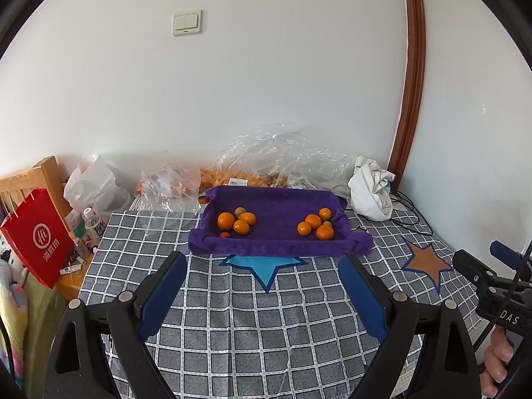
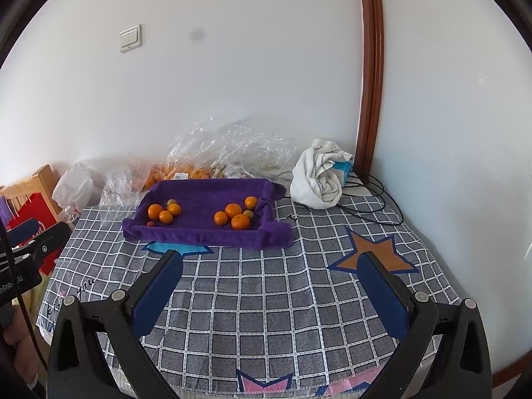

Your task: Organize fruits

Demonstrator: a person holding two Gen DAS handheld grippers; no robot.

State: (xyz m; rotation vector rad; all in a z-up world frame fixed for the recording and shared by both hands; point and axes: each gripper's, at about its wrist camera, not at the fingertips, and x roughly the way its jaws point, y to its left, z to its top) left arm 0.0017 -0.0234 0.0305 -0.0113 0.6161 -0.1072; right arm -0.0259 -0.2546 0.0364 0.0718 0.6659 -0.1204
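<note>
Plush purple towel [image 1: 276, 206], glossy oranges [image 1: 226, 220]

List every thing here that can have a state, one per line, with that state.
left gripper: open, holding nothing
right gripper: open, holding nothing
purple cloth tray: edges turned up, holding fruit
left fruit cluster: resting in tray
right fruit cluster: resting in tray
clear plastic bags: crumpled against wall
white cloth: bunched up
red paper bag: upright
</note>
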